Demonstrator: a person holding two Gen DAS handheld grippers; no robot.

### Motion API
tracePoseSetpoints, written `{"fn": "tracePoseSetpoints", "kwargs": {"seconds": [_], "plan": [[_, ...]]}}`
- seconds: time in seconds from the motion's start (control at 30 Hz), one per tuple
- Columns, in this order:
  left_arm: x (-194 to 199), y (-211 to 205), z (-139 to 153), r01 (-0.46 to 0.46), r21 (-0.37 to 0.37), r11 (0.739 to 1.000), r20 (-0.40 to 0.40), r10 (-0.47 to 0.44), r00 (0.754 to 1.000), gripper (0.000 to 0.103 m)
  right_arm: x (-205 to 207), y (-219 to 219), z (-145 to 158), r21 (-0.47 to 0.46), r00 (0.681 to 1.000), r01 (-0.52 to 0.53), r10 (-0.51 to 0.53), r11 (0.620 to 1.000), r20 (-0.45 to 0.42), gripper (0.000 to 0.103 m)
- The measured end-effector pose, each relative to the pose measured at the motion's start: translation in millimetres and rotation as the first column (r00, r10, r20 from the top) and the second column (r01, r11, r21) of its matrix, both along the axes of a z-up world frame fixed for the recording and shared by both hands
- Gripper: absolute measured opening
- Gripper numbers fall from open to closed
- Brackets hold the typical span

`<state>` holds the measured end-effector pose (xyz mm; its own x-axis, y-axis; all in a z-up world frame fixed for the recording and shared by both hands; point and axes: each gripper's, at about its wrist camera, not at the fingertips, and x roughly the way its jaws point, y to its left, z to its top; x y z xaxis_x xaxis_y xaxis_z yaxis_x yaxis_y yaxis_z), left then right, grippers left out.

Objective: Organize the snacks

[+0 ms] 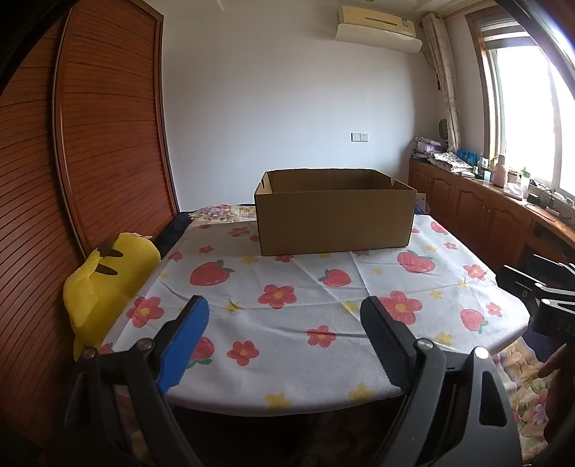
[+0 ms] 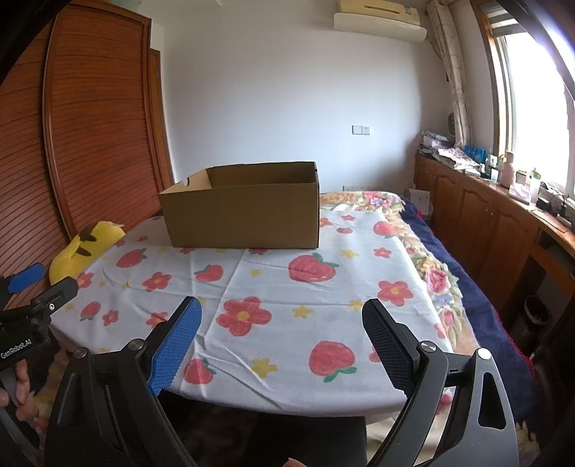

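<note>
While we are holding both grippers over the near edge of the table, the left gripper [image 1: 284, 309] is standing with its jaws spread wide and nothing between them, one blue pad on one side and one black ribbed pad on the other. Our right gripper [image 2: 282, 310] is gaping just as wide, and it too is gripping nothing. Both are pointing a little downward at the cloth. In the right wrist view we are seeing the left gripper again at the picture's left edge, with fingers of a hand [image 2: 19, 384] curling round its handle.

Under the grippers a white tablecloth [image 1: 287, 287] printed with red strawberries, red flowers and yellow stars is covering the table. Farther along it, well apart from both grippers, an open cardboard box [image 1: 334, 219] is sitting upright on the cloth; we are not seeing down to its bottom, so we cannot tell what is in it. We are spotting no snacks on the cloth.

Beside the table's left edge a yellow plush toy [image 1: 104, 287] is leaning by the slatted wooden door [image 1: 107, 136]. Along the right wall, wooden cabinets [image 1: 478, 208] with clutter on top are running under the window [image 1: 532, 107], and an air conditioner [image 1: 377, 25] is hanging high on the white wall.
</note>
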<state>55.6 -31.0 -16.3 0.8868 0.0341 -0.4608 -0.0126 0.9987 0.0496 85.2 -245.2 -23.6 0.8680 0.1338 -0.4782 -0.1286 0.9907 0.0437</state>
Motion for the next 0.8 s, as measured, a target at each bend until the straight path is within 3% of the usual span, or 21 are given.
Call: {"fn": "tracePoseSetpoints", "kwargs": {"seconds": [0.8], "plan": [[-3.4, 0.4, 6.7, 0.000, 0.011, 1.000, 0.015, 0.000, 1.000, 0.087, -2.8, -3.5, 2.7, -0.003, 1.000, 0.004, -0.004, 1.000, 0.008, 0.093]]}}
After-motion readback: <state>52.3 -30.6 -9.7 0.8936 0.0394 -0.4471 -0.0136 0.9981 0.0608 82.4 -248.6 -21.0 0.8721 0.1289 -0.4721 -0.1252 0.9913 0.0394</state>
